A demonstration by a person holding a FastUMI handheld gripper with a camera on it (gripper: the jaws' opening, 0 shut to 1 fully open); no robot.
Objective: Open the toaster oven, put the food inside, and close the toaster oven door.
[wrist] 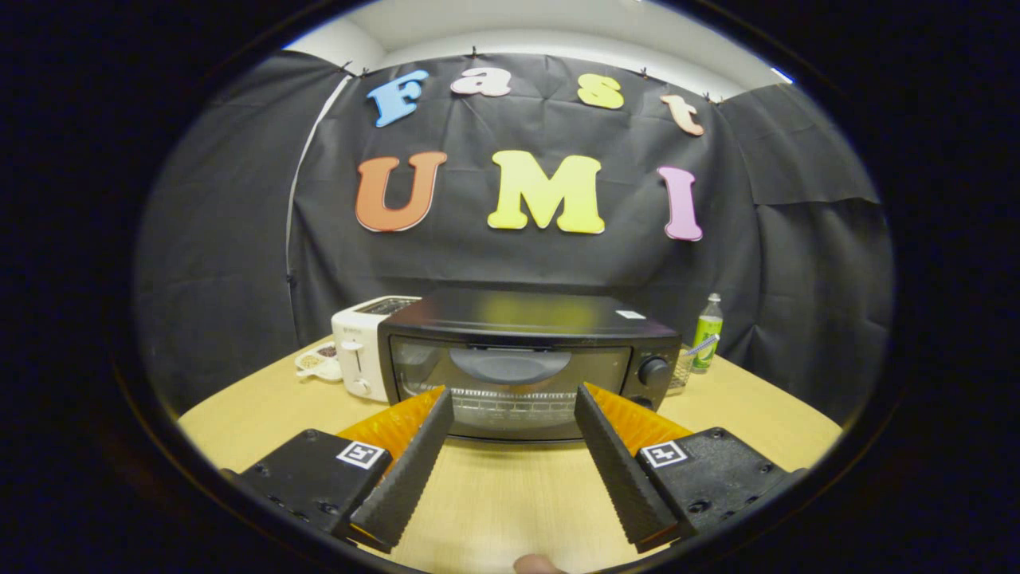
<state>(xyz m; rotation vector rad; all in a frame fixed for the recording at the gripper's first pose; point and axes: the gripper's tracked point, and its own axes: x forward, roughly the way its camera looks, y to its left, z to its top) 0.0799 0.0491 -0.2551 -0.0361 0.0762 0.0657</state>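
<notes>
A black toaster oven point(522, 363) stands on the wooden table point(494, 494), straight ahead of my fingers. Its glass door is closed, with the dark handle point(510, 365) across the top of the glass and a wire rack visible behind it. A round knob point(653, 371) sits on the panel to the right of the door. My gripper point(512, 399) is open, held a short way in front of the door, its fingertips level with the lower glass and nothing between them. No food item is clearly seen near the fingers.
A white slot toaster point(360, 355) stands just left of the oven, with a small dish of snacks point(317, 361) beside it. A green bottle point(707, 331) and a clear glass point(680, 371) stand to the oven's right. A fingertip point(535, 564) shows below the fingers.
</notes>
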